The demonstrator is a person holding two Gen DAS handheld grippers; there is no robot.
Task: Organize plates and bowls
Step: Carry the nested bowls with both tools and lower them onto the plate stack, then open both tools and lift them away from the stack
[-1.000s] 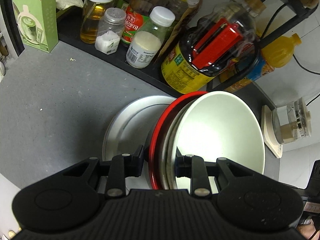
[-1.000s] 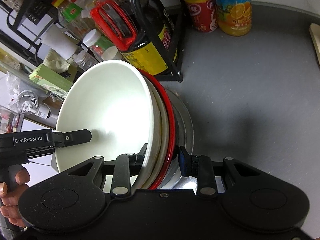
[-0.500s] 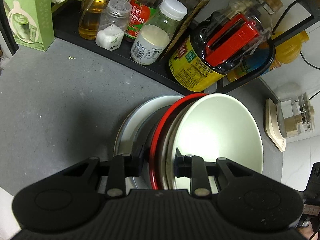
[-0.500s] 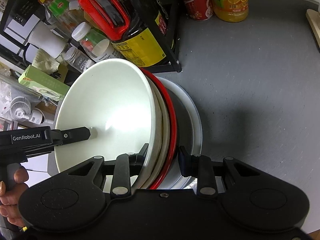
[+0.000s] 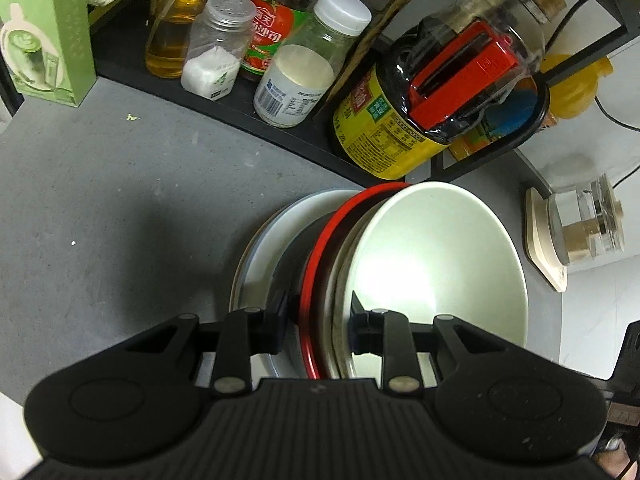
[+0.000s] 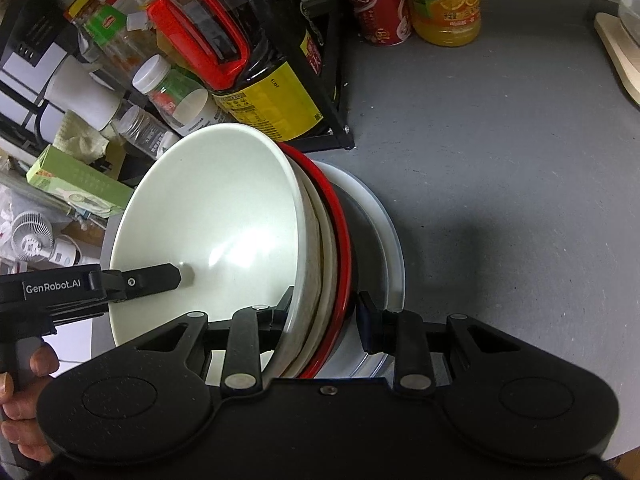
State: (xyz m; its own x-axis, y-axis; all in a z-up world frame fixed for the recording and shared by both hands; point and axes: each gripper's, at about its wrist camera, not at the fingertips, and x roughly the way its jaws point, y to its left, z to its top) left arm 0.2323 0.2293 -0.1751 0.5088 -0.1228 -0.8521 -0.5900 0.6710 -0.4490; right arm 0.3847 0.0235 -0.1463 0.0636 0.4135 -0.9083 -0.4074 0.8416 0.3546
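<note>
Both the left gripper (image 5: 318, 320) and right gripper (image 6: 324, 320) stay clamped on the tilted bowls (image 5: 436, 264); more white plate (image 5: 272, 232) shows than before.

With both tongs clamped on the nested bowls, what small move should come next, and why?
Probably lower the bowl stack straight down. Left tongs and right tongs grip its rims, and the white plate lies on the counter directly beneath it.
</note>
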